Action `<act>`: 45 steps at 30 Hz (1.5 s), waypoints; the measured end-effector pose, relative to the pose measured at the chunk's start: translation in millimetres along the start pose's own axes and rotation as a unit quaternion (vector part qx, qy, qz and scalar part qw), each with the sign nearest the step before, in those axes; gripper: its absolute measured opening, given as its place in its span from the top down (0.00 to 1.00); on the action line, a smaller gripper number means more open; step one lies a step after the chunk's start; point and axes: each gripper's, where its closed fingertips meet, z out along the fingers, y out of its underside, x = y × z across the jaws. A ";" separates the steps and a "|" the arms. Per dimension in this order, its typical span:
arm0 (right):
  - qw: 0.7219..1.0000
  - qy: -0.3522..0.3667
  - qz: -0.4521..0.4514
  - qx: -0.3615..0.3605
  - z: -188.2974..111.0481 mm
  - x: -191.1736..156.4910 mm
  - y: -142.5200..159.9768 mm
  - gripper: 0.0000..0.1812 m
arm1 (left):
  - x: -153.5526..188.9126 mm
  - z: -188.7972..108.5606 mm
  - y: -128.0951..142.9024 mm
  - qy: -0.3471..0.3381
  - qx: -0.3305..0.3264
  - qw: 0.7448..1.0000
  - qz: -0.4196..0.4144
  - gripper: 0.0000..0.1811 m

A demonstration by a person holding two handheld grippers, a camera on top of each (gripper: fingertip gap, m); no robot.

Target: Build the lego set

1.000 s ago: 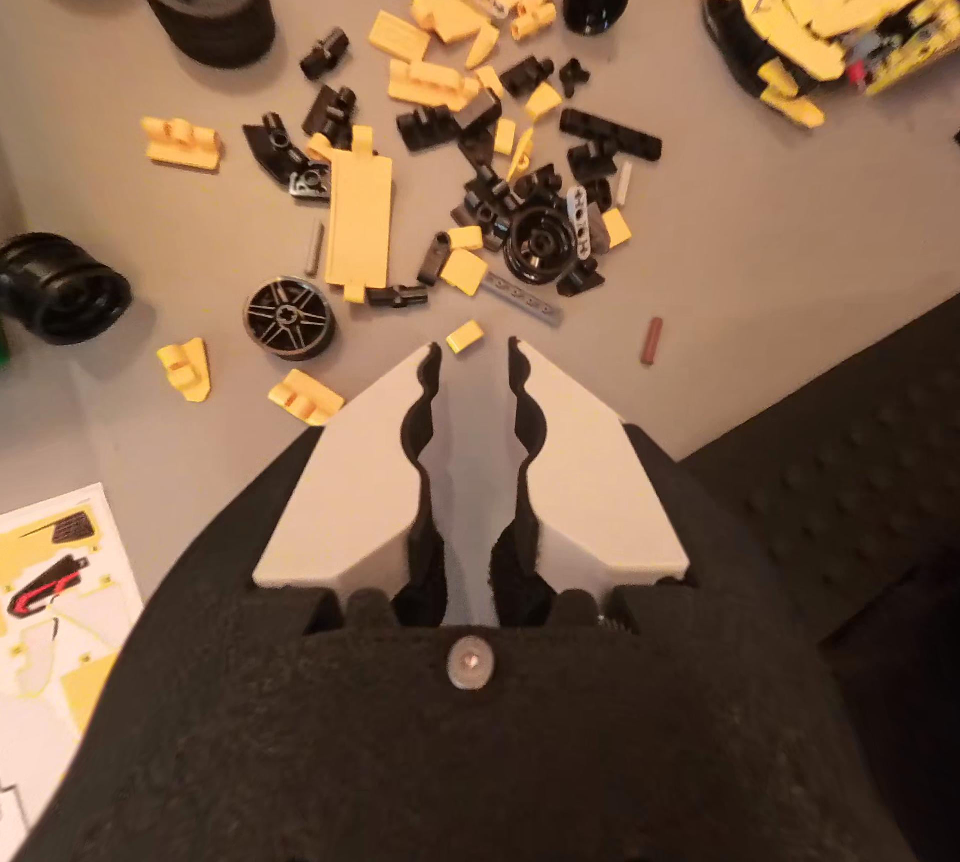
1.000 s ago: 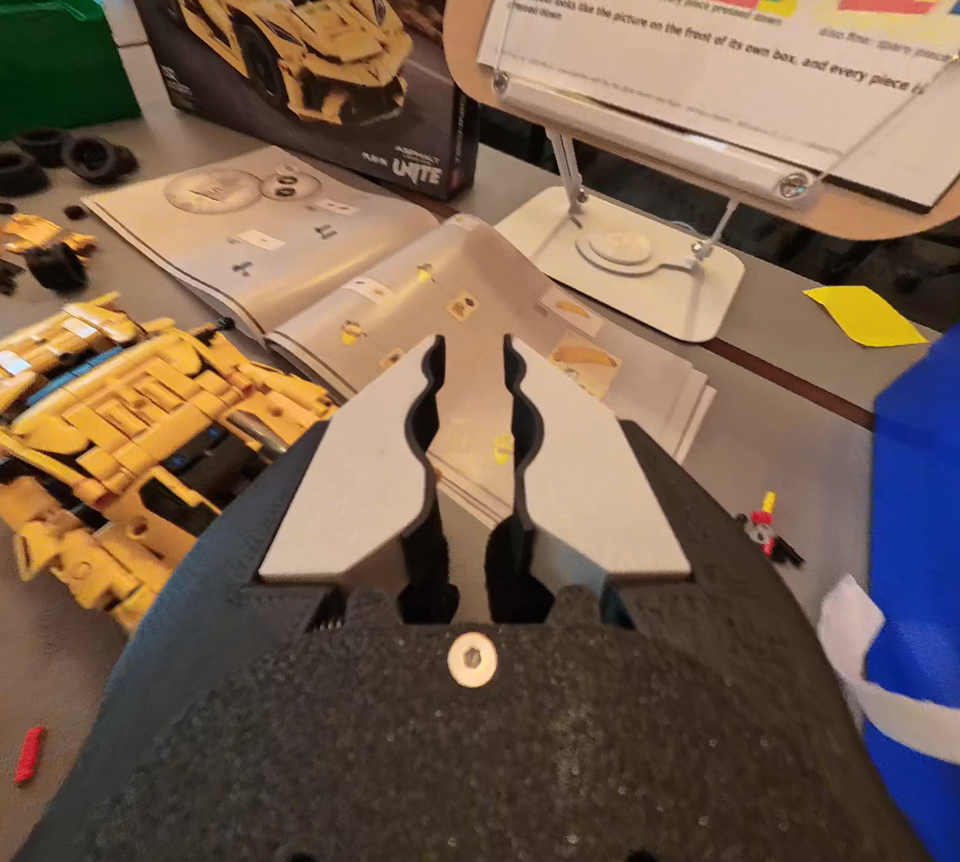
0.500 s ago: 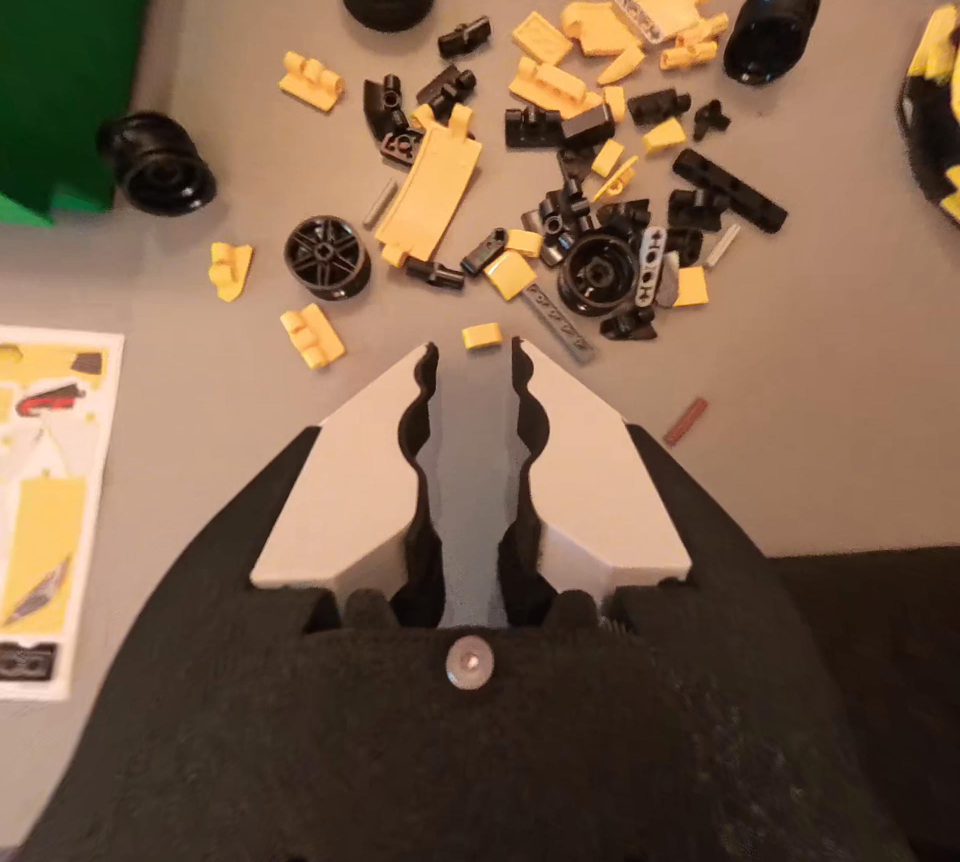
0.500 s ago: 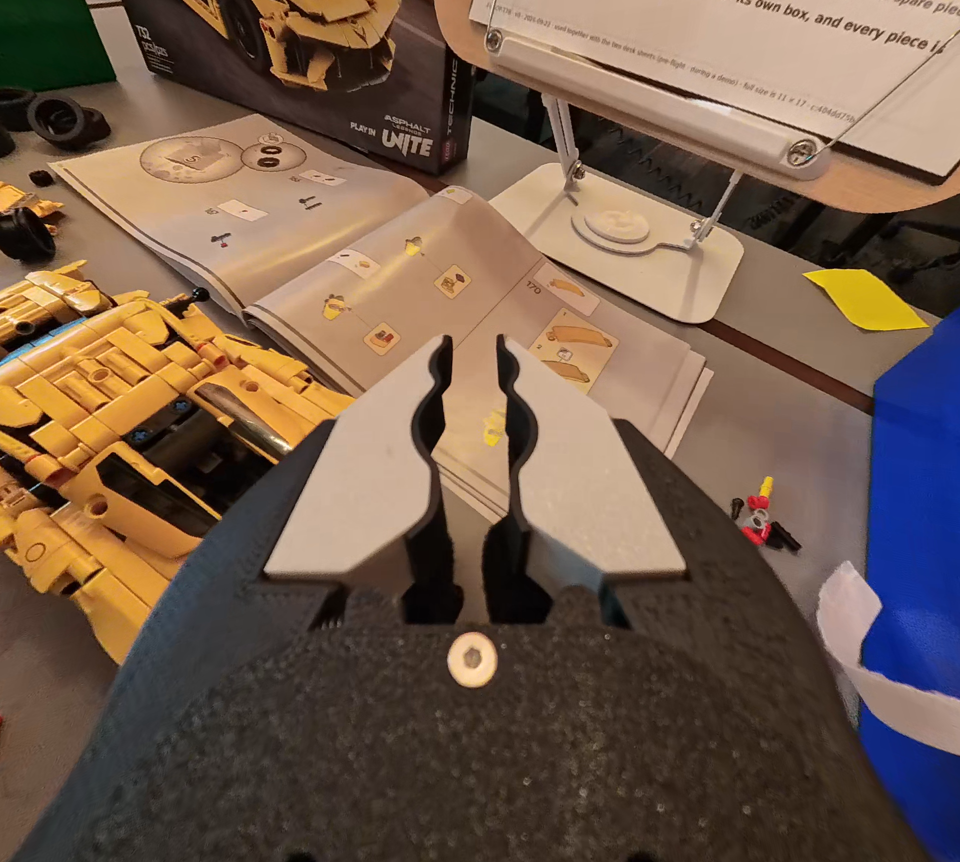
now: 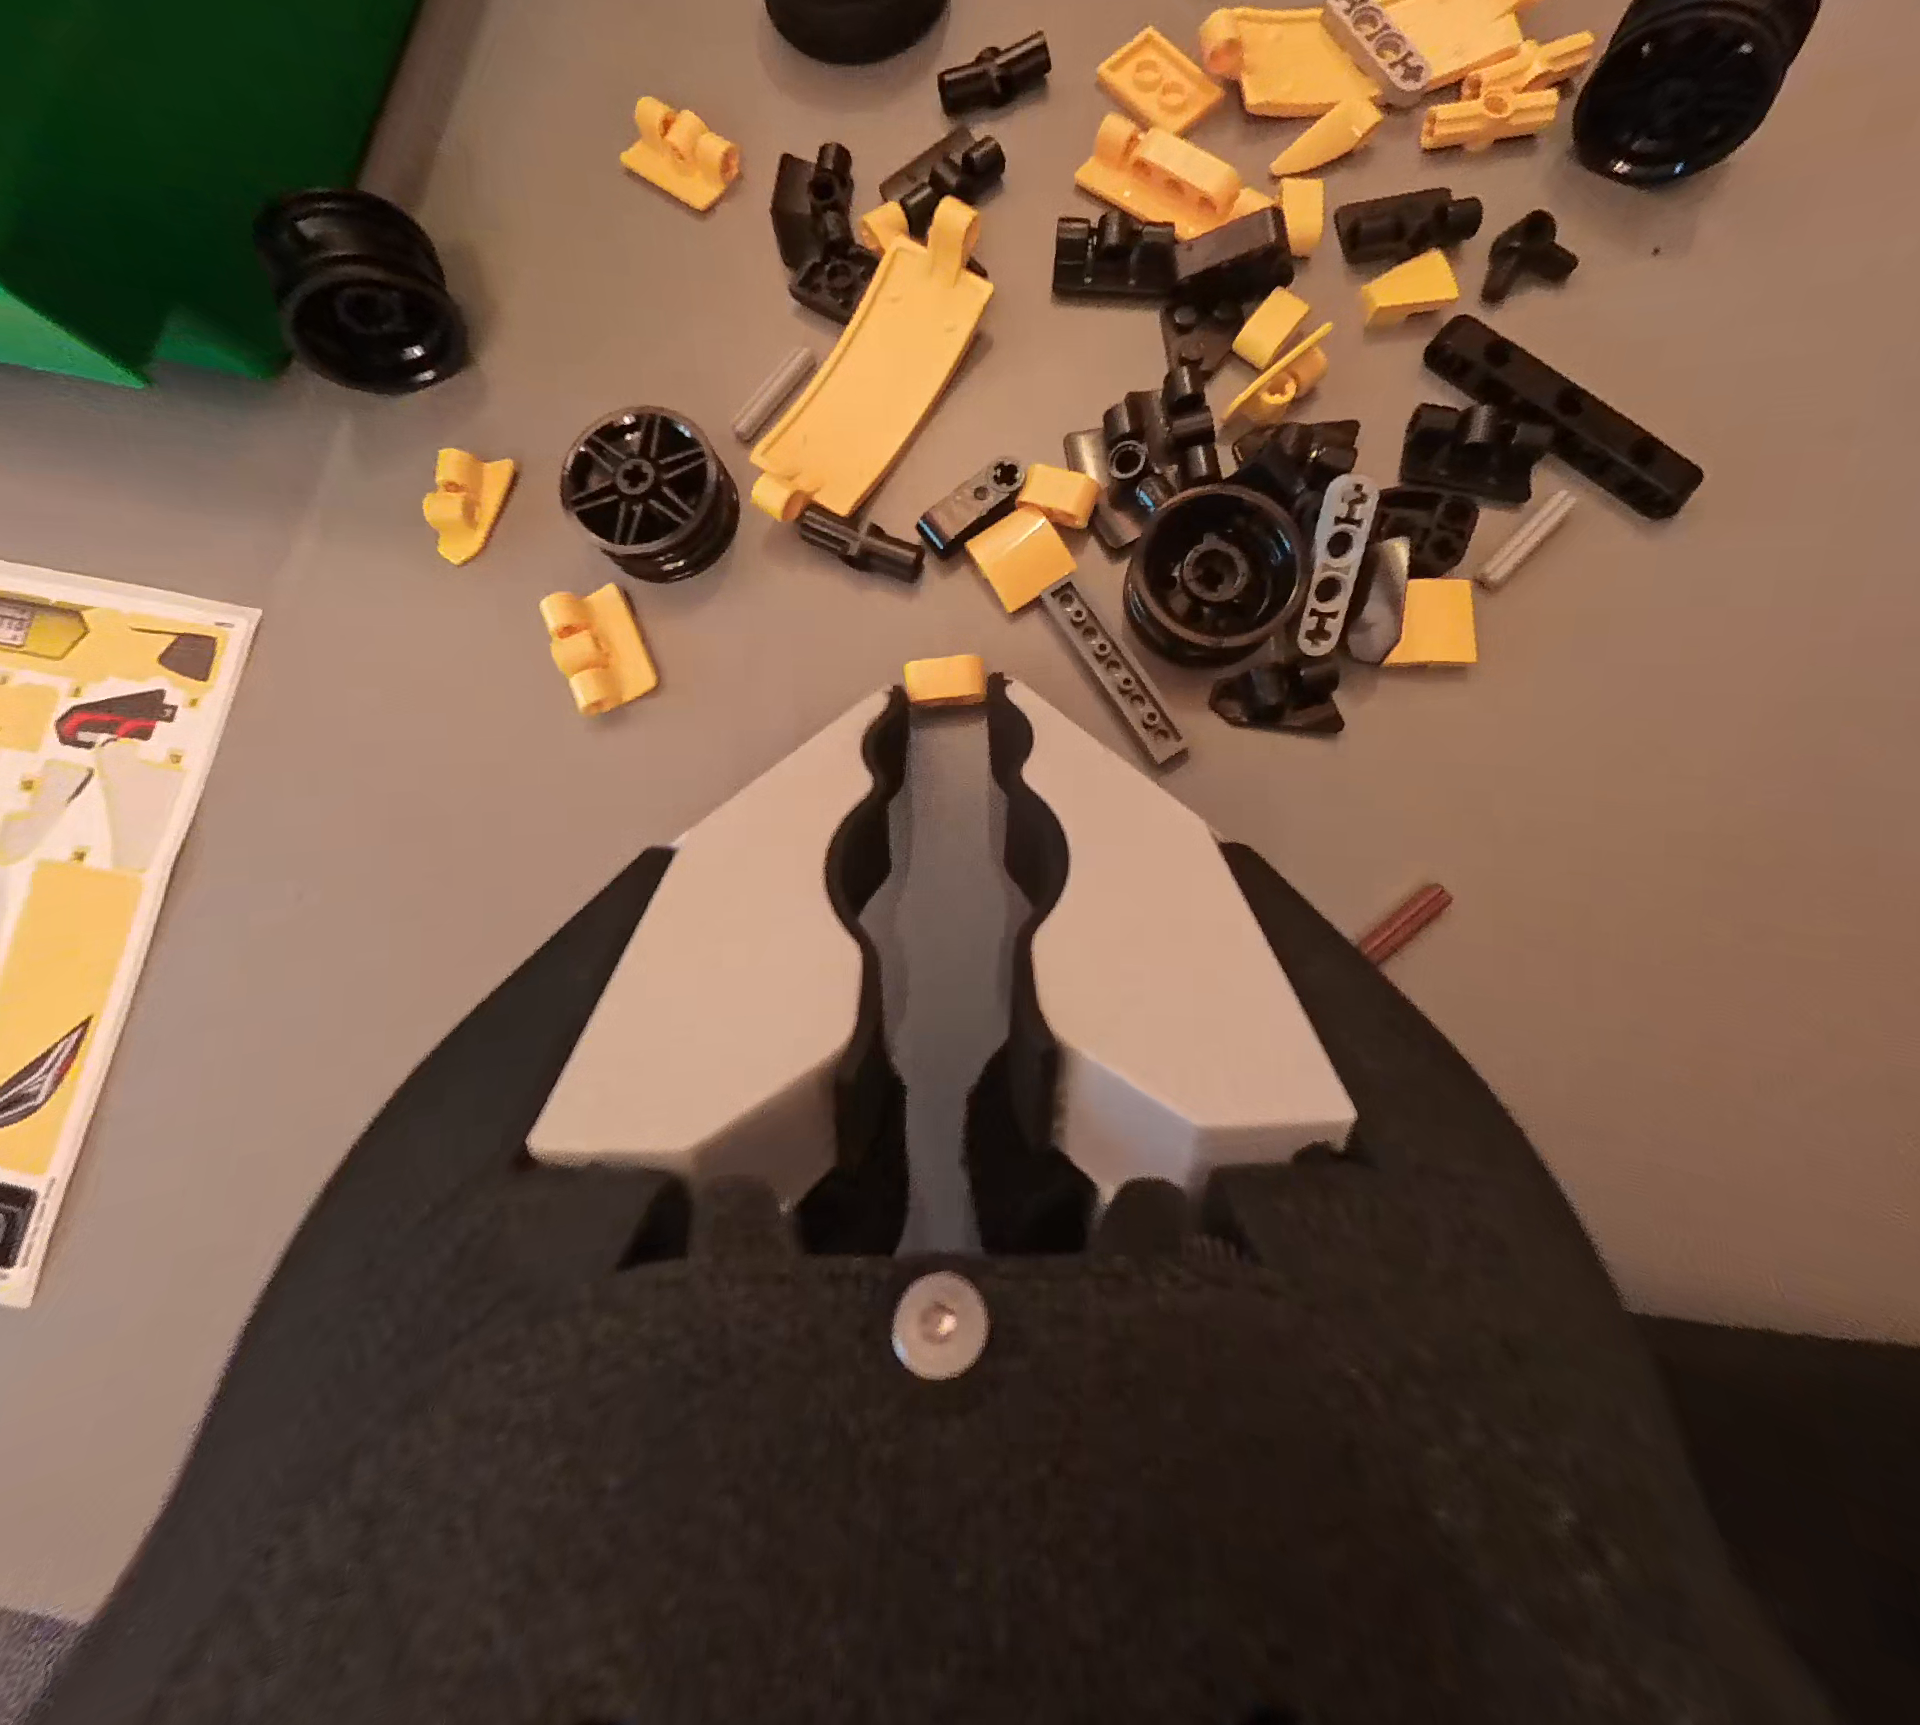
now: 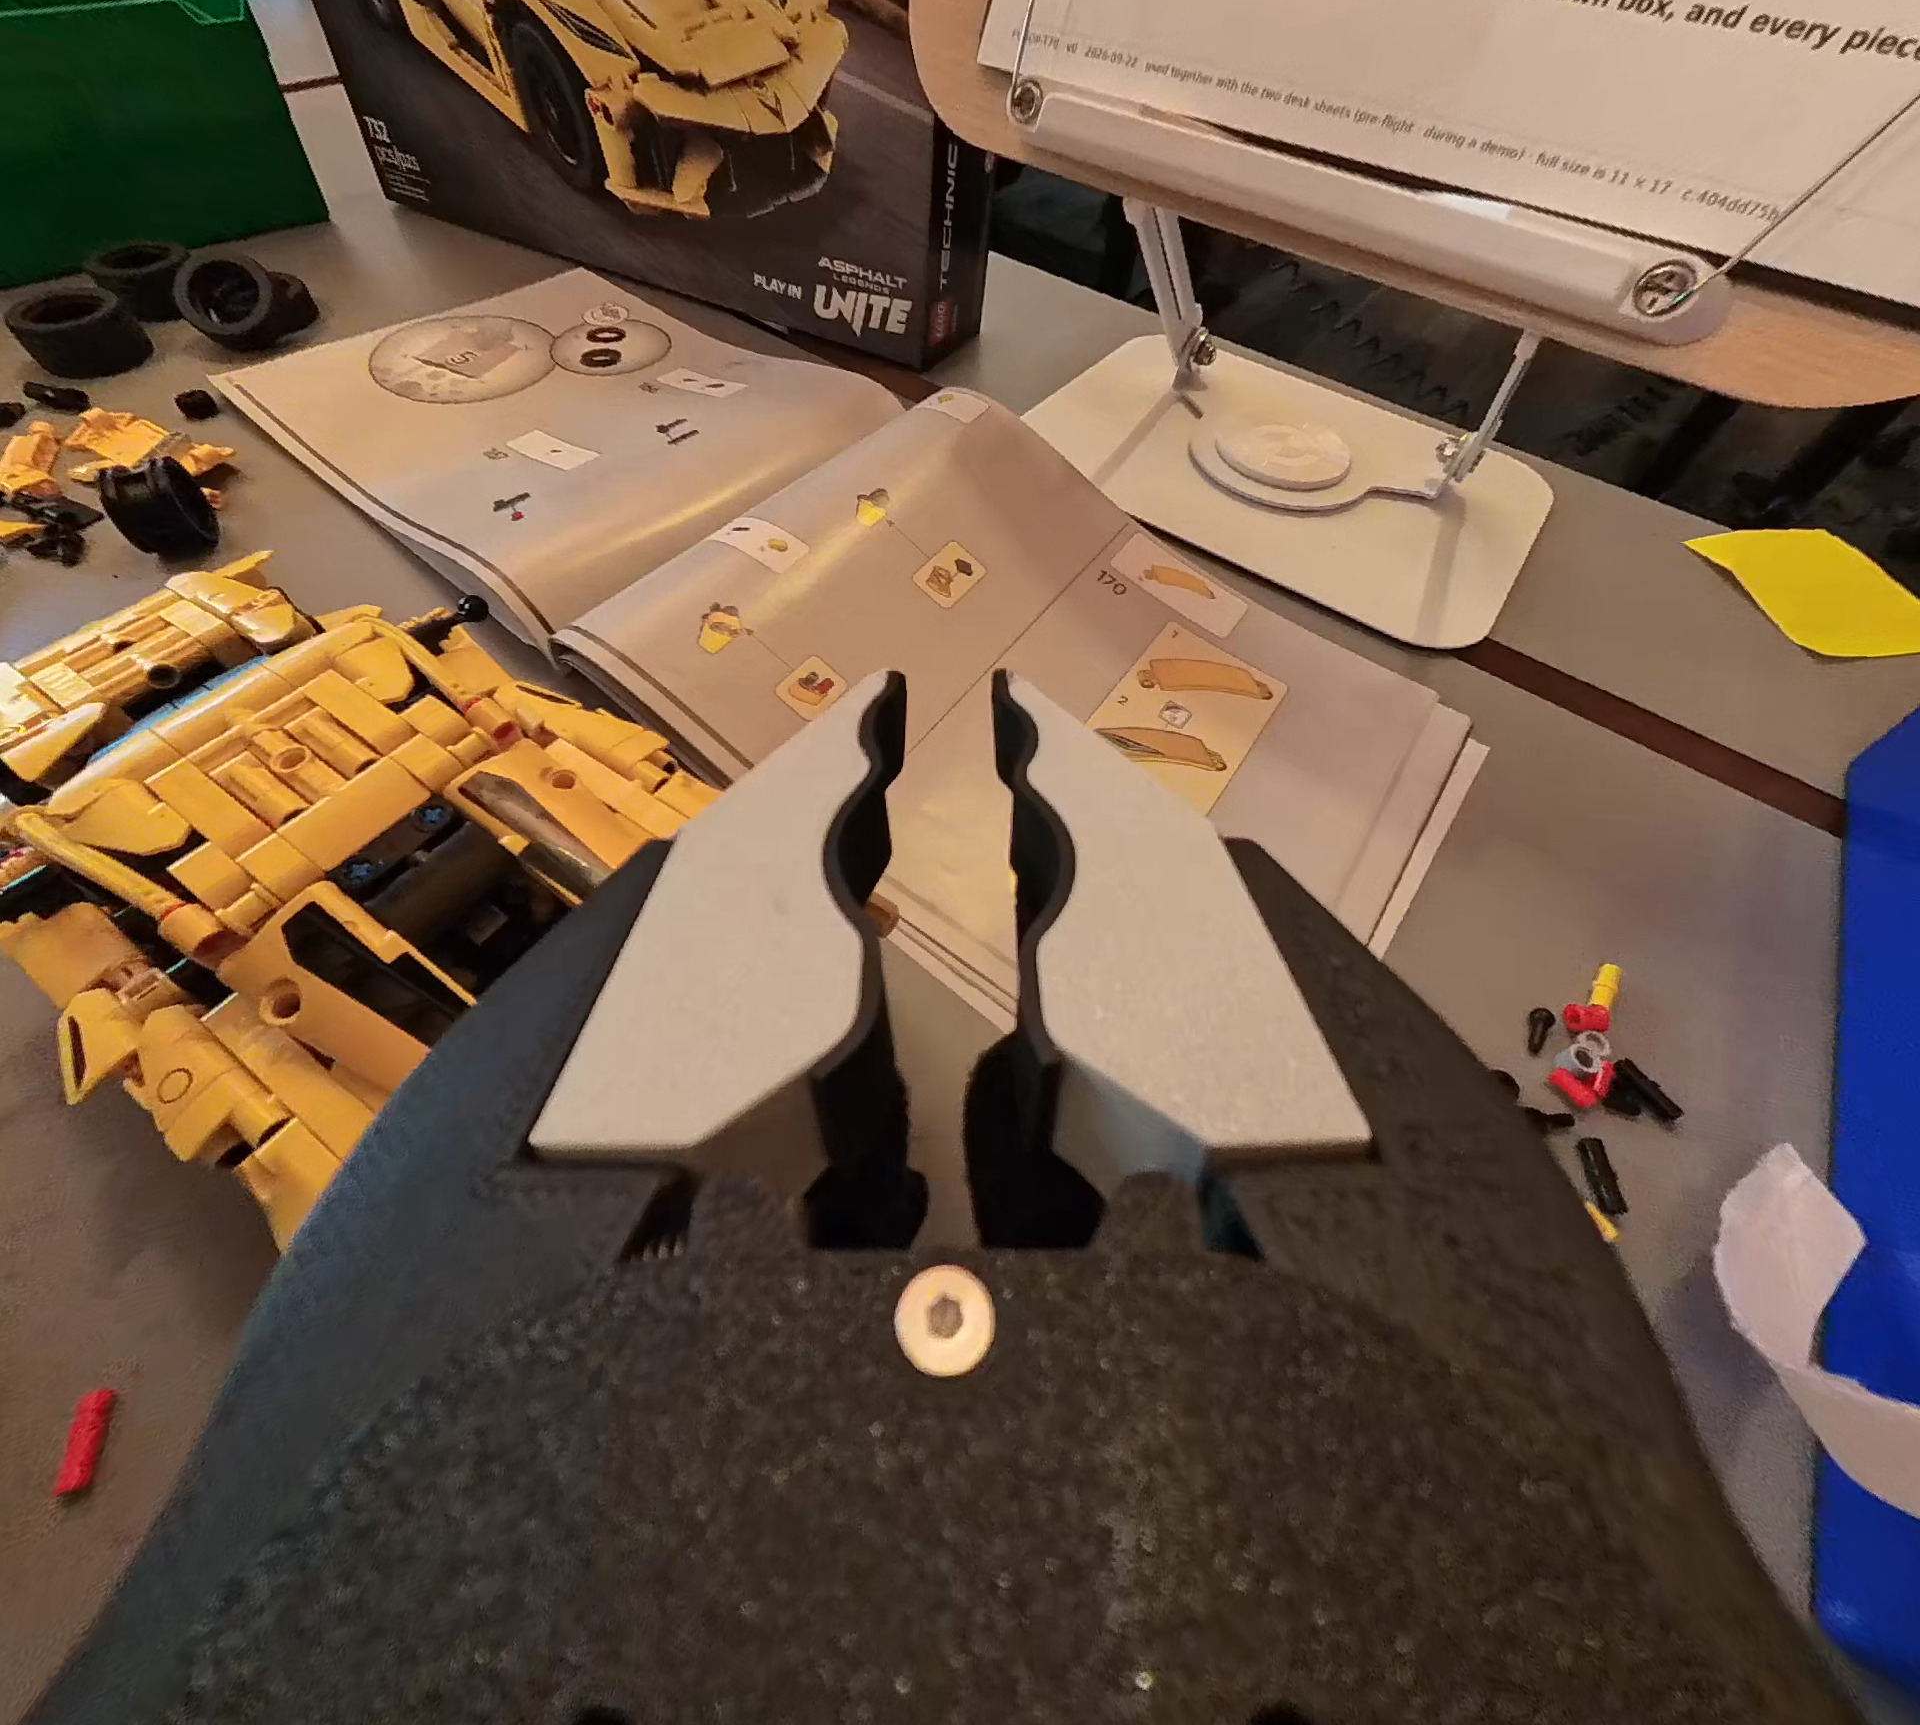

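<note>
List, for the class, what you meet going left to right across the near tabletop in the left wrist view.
Sticker sheet → small yellow piece at the left gripper fingertips → reddish-brown axle.

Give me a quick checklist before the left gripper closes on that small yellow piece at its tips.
1. small yellow piece sits between the tips of the left gripper: ok.
2. Jaws open around it: ok.
3. Fingers touching the piece yet: cannot tell.
4. grey beam just to the right, clear of the jaws: ok.
5. right gripper open and holding nothing: ok.
6. instruction booklet open, yellow car model beside it: ok.
</note>
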 end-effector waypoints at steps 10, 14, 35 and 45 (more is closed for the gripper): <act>1.000 -0.013 -0.003 0.014 -2.6 -6.0 -7.1 0.92 | 98.4 -76.4 -92.7 0.284 0.283 0.915 0.049 0.92; 0.999 -0.041 -0.003 0.020 -2.2 -19.3 -9.5 0.92 | 145.1 -74.6 -90.3 0.400 0.243 0.883 0.048 0.92; 0.994 -0.094 0.002 0.047 -5.6 -51.7 -12.8 0.90 | 304.7 -94.5 -159.6 0.639 0.104 0.761 0.039 0.92; 0.829 -0.500 0.108 0.227 -95.6 -163.3 -83.7 0.90 | 322.7 -152.9 -156.8 0.899 -0.021 0.429 -0.084 0.92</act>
